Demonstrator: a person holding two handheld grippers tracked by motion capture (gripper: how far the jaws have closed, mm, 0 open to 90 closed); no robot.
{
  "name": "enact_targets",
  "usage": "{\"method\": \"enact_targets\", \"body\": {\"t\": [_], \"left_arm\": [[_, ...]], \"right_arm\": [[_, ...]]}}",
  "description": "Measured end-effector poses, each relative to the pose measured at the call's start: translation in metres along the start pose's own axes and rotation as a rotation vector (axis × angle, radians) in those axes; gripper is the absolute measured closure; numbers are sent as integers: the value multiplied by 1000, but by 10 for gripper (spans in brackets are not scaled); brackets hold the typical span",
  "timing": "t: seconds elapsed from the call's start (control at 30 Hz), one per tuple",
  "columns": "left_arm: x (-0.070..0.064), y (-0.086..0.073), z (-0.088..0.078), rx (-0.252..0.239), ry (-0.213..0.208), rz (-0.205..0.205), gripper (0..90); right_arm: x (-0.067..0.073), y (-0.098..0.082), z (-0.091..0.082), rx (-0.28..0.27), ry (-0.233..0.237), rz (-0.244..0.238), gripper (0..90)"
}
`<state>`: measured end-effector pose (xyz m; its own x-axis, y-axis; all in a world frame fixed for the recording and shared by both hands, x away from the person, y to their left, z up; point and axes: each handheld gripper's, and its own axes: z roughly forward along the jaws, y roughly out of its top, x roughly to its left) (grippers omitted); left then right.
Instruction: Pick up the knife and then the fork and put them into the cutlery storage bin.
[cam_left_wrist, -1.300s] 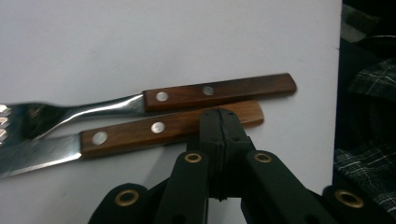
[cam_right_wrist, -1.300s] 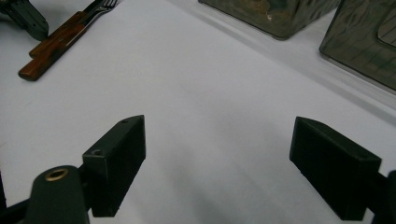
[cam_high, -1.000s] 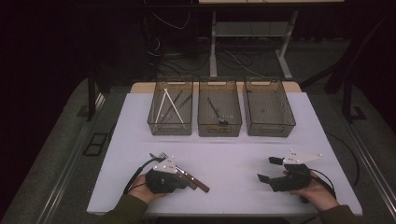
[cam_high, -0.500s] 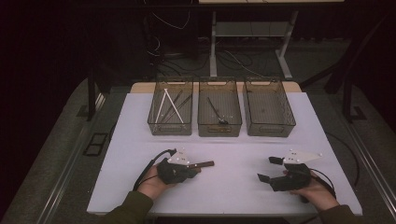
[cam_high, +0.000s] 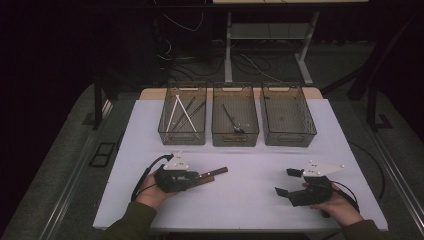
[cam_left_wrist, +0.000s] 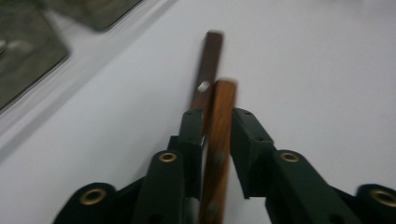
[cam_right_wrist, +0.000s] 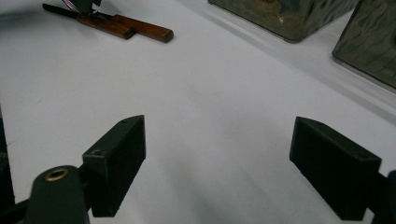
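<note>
Clear bins (cam_high: 235, 121) (utensils (cam_high: 182, 114) inside)

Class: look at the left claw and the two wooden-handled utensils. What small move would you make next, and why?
Probably close the left claw again. Its jaws have just been opening, and one wooden handle sits loosely between them, the other handle lying alongside on the table; the three bins lie ahead.

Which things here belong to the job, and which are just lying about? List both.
In the job:
- left gripper, jaws just been opening, one handle between them
- two wooden-handled utensils
- three bins, likely where they go

Lying about:
- right gripper, open, idle
- floor cables
</note>
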<state>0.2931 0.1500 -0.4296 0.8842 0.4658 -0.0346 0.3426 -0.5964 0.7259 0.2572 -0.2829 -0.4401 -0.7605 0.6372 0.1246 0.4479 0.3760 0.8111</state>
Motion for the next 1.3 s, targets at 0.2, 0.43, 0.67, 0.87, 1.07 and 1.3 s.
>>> {"method": "enact_targets", "body": {"t": [0.2,0.43,0.67,0.87,1.07,1.3], "left_arm": [[3,-16,-11,4,-16,2,686],[-1,-18,-2,64,-21,34,697],[-4,-21,0,80,-23,65,715],[-4,-22,0,73,-35,62,761],[-4,-20,1,75,-33,43,764],[-5,-14,-1,56,-76,13,765]], "right_arm": [[1,0,0,-8,6,-7,186],[0,0,-1,-9,5,-14,186],[-1,0,-1,-14,10,-13,186],[-1,1,-1,-12,9,12,186],[-2,2,-1,-13,24,21,185],[-3,7,-4,-2,68,49,186]]}}
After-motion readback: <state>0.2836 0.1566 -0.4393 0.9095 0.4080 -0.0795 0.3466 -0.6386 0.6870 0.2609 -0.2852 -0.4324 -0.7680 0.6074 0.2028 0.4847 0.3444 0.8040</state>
